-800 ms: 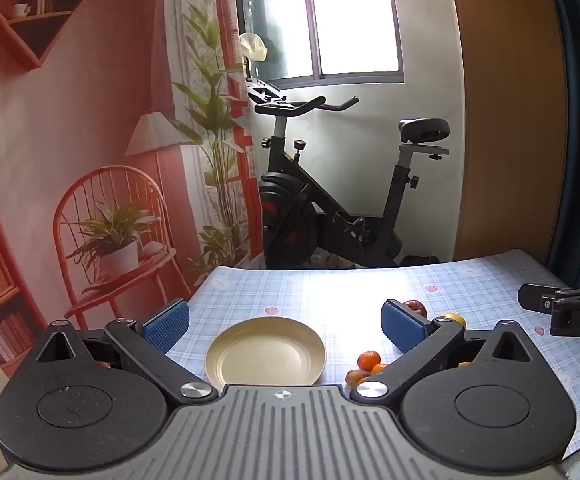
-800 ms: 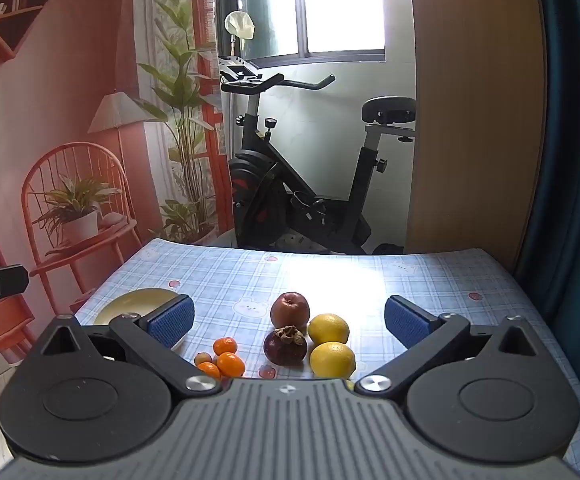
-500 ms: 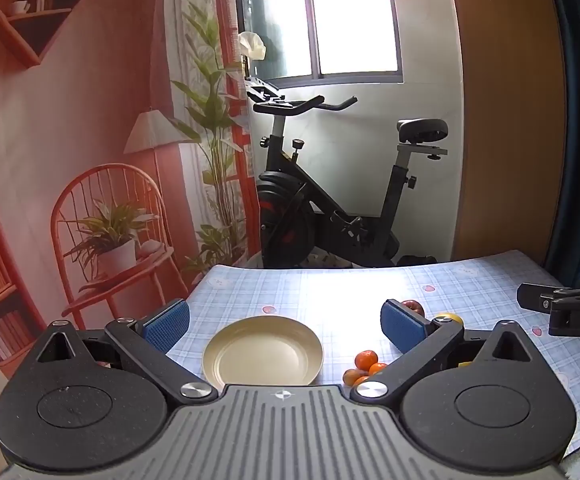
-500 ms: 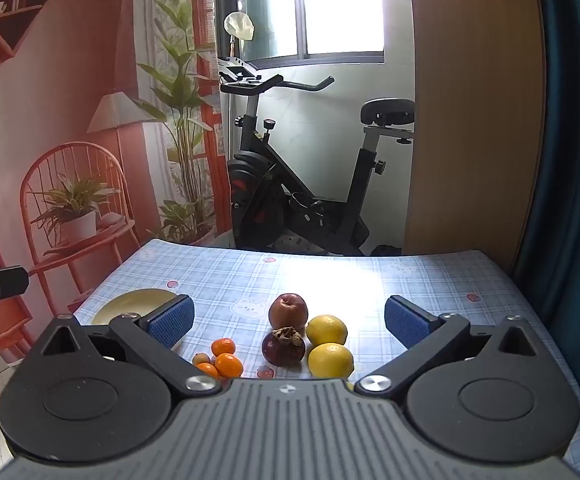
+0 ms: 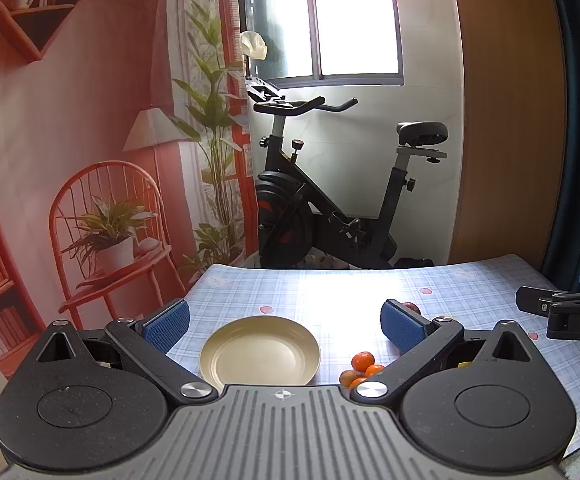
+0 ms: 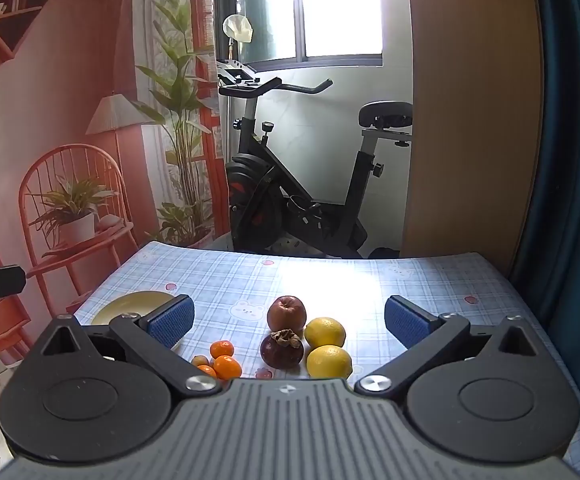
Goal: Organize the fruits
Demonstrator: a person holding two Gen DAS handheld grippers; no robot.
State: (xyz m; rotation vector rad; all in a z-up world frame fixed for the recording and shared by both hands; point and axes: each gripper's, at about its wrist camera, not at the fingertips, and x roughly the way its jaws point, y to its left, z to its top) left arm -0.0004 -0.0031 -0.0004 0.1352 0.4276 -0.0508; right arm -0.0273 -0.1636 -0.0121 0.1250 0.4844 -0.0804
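A cream plate (image 5: 260, 351) lies on the blue checked tablecloth (image 5: 329, 292), straight ahead of my open, empty left gripper (image 5: 284, 322). Small oranges (image 5: 363, 360) lie to its right. In the right wrist view, a red apple (image 6: 286, 313), a dark mangosteen (image 6: 282, 350), two lemons (image 6: 324, 332) and small oranges (image 6: 222, 349) lie between the fingers of my open, empty right gripper (image 6: 290, 322), which hovers above them. The plate (image 6: 130, 306) shows at left, partly hidden by the finger.
An exercise bike (image 5: 329, 208) stands behind the table's far edge. A wooden panel (image 6: 469, 120) and blue curtain (image 6: 569, 160) are at the right. The right gripper's side (image 5: 561, 312) shows at the right of the left wrist view.
The left gripper has drifted slightly right, so the plate sits a bit further left in its view. The right gripper has barely moved. Both stay open.
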